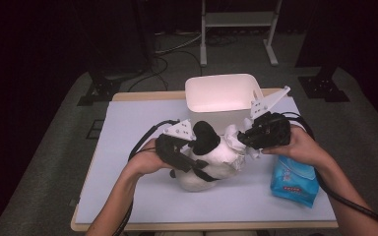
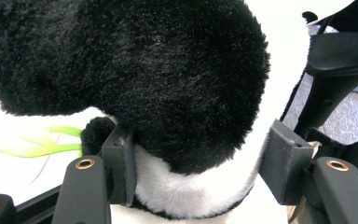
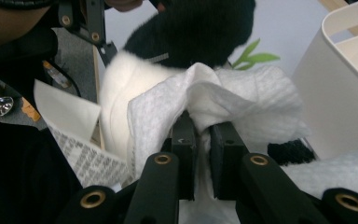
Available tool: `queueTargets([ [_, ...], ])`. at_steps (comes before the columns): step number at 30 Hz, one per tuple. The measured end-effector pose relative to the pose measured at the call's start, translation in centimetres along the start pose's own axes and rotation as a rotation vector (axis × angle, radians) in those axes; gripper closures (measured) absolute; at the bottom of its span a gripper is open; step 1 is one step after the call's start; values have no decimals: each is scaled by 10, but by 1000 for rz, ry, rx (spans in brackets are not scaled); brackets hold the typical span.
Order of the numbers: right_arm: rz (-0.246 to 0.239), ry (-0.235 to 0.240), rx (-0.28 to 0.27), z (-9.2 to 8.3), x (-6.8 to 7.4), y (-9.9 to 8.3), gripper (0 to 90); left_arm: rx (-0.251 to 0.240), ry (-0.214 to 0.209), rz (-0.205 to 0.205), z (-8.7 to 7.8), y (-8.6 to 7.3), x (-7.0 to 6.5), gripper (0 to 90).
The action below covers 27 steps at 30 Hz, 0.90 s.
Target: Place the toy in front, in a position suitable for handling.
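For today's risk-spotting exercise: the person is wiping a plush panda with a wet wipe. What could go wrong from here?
1. The wipe is pinched by only a fold in the right gripper; it might slip free.
2. The left gripper clamps soft fur on the plush panda, which could twist loose.
3. The white bin stands close behind; a hard stroke might bump it.

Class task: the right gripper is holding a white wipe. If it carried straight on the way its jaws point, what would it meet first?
Most likely the panda plush toy: in the right gripper view, the right gripper is shut on the wipe, and the toy's white body and black part lie just beyond, though depth is hard to judge.
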State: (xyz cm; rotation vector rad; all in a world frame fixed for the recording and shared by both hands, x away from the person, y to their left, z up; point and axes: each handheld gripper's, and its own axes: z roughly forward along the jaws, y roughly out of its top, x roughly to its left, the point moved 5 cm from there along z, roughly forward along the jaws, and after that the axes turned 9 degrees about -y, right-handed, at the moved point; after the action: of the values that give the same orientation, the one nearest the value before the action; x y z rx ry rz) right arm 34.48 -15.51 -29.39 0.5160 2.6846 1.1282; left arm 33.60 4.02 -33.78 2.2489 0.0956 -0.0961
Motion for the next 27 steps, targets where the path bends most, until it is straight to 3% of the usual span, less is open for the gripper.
queueTargets([
  [5, -14, -22, 12, 2, 1, 2, 812, 18, -4, 2, 9, 3, 3, 382],
  [10, 36, -12, 9, 1, -8, -12, 811, 1, -8, 4, 13, 6, 4, 383],
  [15, 45, -12, -12, 0, -8, -12, 812, 27, 6, 24, 8, 11, 3, 385],
  [19, 46, -17, 16, 9, -8, -19, 811, 34, 5, 14, 6, 9, 1, 388],
  [27, 49, -18, 19, 16, -8, -21, 812, 58, -18, 19, 20, 6, 1, 387],
])
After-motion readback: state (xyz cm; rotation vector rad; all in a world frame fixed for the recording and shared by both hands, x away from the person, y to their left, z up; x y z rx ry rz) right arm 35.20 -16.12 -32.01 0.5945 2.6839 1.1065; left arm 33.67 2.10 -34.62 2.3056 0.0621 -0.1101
